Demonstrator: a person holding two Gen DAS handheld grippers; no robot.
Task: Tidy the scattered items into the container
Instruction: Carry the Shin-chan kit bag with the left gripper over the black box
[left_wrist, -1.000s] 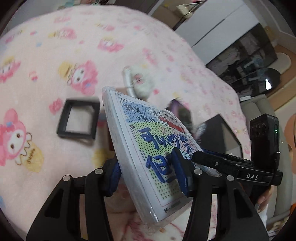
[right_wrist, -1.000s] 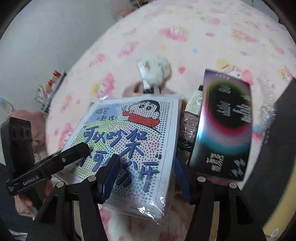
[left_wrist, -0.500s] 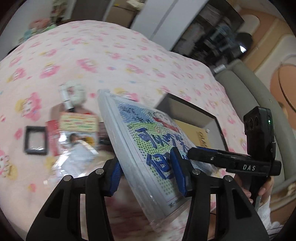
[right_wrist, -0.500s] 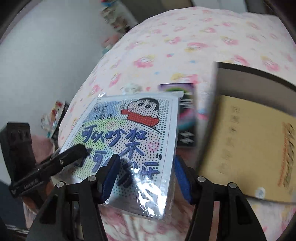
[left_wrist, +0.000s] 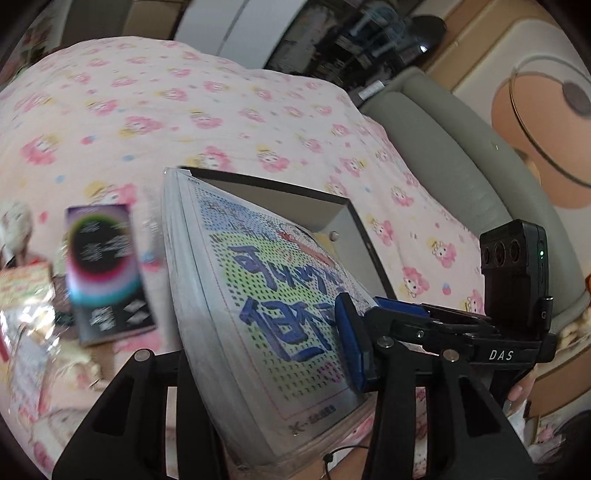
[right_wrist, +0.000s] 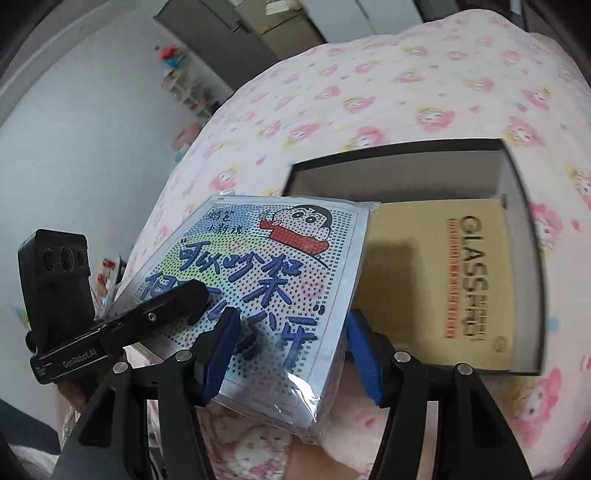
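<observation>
Between both claws | cartoon booklet (right_wrist: 266, 291) clamped by left claw (left_wrist: 266, 354), tightening | right claw (right_wrist: 291, 350) clamps it

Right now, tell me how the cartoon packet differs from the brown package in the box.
The cartoon packet is held tilted in the air; the brown package lies flat inside the black box. The cartoon packet is colourful, with blue lettering and a clear wrapper; the brown package is plain tan with dark and orange print. Both are flat and rectangular.
</observation>
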